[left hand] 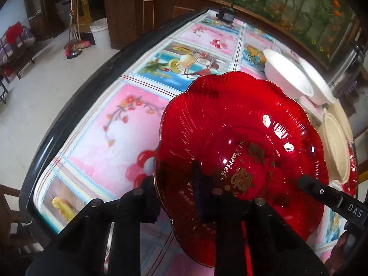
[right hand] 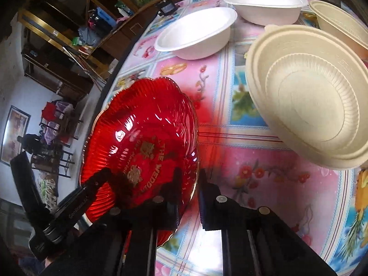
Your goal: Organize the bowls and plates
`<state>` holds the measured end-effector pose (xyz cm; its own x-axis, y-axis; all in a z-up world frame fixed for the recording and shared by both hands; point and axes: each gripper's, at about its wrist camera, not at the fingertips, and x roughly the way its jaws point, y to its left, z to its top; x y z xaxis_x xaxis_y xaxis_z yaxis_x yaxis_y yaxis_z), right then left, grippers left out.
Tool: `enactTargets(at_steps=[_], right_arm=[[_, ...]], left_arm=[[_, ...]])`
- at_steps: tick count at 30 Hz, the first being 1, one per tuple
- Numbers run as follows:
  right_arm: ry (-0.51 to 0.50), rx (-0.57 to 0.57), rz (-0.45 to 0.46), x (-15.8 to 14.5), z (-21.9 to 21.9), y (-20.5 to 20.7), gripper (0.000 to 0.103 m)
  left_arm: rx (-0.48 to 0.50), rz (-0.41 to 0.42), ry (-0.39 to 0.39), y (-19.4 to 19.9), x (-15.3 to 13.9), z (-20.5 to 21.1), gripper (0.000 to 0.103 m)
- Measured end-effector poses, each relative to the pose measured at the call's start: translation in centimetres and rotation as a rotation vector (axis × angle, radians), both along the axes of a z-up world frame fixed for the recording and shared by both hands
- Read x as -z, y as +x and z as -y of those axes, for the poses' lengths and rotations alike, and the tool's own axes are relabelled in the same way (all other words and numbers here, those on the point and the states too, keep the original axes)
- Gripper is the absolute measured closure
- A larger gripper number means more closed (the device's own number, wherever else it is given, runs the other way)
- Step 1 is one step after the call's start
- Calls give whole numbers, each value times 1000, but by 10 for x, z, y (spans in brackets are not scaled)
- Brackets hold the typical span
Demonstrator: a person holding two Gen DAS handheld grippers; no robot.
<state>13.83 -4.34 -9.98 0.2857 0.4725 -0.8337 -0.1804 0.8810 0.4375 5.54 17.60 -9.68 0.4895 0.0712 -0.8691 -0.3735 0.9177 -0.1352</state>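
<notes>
A red translucent scalloped plate (left hand: 241, 142) with gold lettering is held tilted above the table by both grippers. My left gripper (left hand: 177, 191) is shut on its near rim. My right gripper (right hand: 189, 188) is shut on the opposite rim of the same plate (right hand: 142, 138). My right gripper's finger shows in the left wrist view (left hand: 322, 191), and the left gripper's finger shows in the right wrist view (right hand: 76, 197). Two white bowls (right hand: 197, 32) (right hand: 264, 2) and two cream ribbed bowls (right hand: 308, 92) (right hand: 340, 23) stand on the table beyond.
The table has a floral, fruit-patterned cloth (left hand: 128, 124) and a dark rounded edge (left hand: 76, 105). A small black device (left hand: 226, 15) sits at the far edge. A wooden cabinet (left hand: 128, 16) and white bucket (left hand: 100, 34) stand on the floor left.
</notes>
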Motion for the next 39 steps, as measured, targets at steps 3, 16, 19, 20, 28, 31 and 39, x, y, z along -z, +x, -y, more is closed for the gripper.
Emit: enactTargets(at_steps=[3, 16, 19, 20, 28, 31, 39], right_arm=[[9, -25, 30, -12, -3, -9, 91], [2, -32, 66, -20, 2, -41, 91], [-11, -33, 50, -10, 2, -38, 85], [-11, -33, 42, -8, 2, -37, 83], [44, -4, 63, -21, 38, -43, 63], [112, 35, 81, -43, 67, -34, 62], [150, 58, 127, -99, 74, 59, 44]], left_arm=[[-10, 36, 10, -13, -18, -2, 84], [12, 34, -4, -30, -9, 1, 85], [13, -1, -1, -29, 0, 3, 85], [21, -5, 5, -29, 1, 5, 82], [3, 56, -41, -26, -32, -12, 55], [55, 100, -32, 0, -63, -7, 43], [122, 75, -53, 114, -96, 21, 33]])
